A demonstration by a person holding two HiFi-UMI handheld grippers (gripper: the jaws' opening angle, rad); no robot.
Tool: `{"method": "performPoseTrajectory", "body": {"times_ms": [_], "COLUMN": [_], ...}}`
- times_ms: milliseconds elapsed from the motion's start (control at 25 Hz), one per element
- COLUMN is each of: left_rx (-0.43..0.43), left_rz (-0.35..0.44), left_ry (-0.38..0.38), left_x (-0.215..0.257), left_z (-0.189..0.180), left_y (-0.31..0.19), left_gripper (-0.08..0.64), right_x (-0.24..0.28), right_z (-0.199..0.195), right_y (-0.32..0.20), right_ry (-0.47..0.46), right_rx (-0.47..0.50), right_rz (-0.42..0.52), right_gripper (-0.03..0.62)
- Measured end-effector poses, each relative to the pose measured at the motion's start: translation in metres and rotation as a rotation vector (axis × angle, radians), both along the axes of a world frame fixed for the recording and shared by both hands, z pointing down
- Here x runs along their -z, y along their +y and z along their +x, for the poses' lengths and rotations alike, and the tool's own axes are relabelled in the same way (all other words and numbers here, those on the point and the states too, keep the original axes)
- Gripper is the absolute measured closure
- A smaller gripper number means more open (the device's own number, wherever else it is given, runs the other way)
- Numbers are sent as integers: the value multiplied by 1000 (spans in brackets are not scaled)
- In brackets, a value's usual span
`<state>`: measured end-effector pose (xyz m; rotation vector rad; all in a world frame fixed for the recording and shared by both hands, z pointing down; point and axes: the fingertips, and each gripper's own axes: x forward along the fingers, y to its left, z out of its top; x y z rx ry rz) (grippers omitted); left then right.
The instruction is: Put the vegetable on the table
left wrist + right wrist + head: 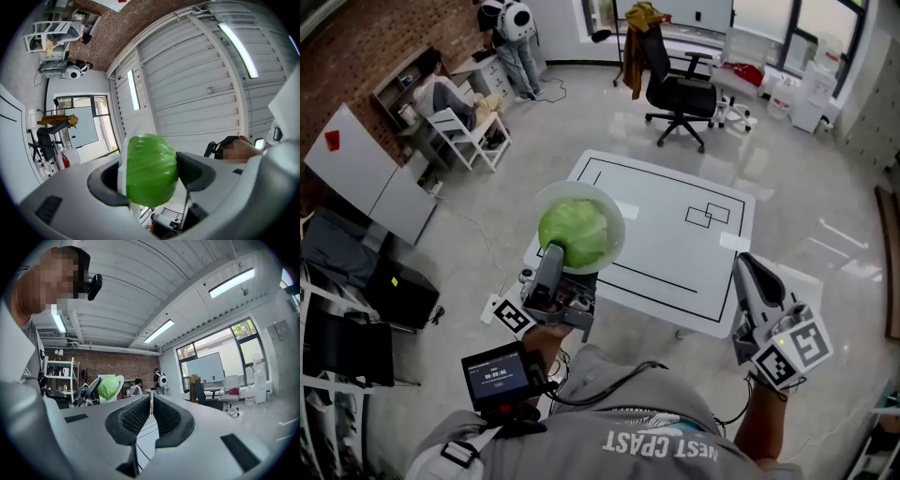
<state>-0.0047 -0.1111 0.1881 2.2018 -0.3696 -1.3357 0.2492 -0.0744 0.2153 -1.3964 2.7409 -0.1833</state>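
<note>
Plainly the left gripper (562, 262) clamps its jaws on the round green cabbage (151, 169), aloft near the white table's (675, 253) left edge, while the right gripper (151, 404) rides closed and empty, so a loosened squeeze could probably send the cabbage rolling to the floor.

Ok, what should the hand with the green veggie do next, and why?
Probably ease the left gripper forward and down, bringing the cabbage low over the table. Its jaws clamp the cabbage, which hangs in the air near the table's left edge, not resting on it. Bare white tabletop lies just ahead. The right gripper is shut and empty.
</note>
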Motion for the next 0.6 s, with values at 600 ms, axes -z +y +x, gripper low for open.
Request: {"method": "performPoseTrajectory", "body": {"times_ms": [600], "left_rx": [-170], "left_rz": [23], "left_ry": [-53], "left_x": [10], "left_z": [-20], "left_y": [-78], "left_gripper": [247], "right_x": [14], "right_z": [-40], "right_y": [-43], "right_ry": [-6], "right_rx": [-161], "right_rz": [-6], "right_gripper": [583]}}
